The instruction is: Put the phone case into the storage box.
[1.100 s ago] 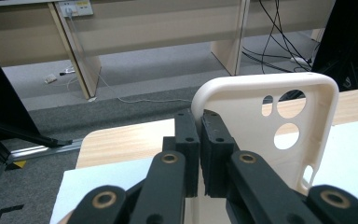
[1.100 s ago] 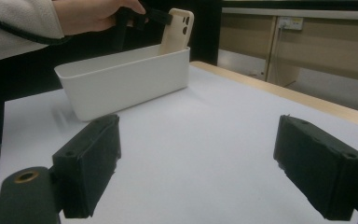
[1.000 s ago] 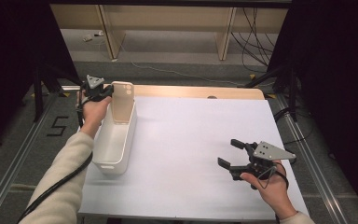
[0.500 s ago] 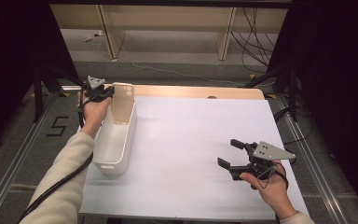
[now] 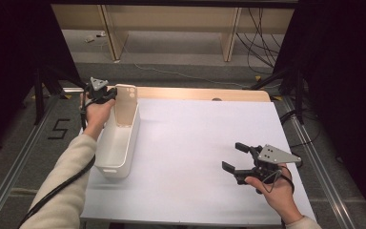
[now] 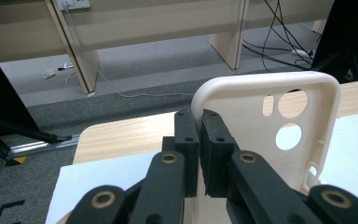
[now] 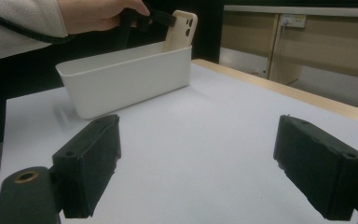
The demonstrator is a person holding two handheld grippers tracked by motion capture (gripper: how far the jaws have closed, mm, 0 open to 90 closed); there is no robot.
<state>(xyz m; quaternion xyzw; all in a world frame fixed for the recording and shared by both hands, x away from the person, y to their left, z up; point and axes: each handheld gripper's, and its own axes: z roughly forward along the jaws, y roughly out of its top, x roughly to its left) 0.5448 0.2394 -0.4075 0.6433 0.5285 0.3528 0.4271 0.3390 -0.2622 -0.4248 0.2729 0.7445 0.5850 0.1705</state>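
Note:
A cream phone case [image 5: 125, 106] stands upright at the far end of a white bin [image 5: 106, 156] on the table's left side. My left gripper [image 5: 110, 95] is shut on the case's upper edge; in the left gripper view the jaws pinch the rim of the case [image 6: 261, 126], camera cutouts at its right. My right gripper [image 5: 235, 158] rests low over the white table top [image 5: 186, 143] near the front right, jaws wide open with nothing between them. In the right gripper view the bin [image 7: 126, 81] and the case [image 7: 181, 29] stand far off at upper left.
The white sheet ends at a wooden strip [image 5: 200, 93] along the far edge. Beyond it lie a grey floor with cables [image 5: 262, 38] and wooden furniture legs. Dark frame posts [image 5: 290, 81] flank the table.

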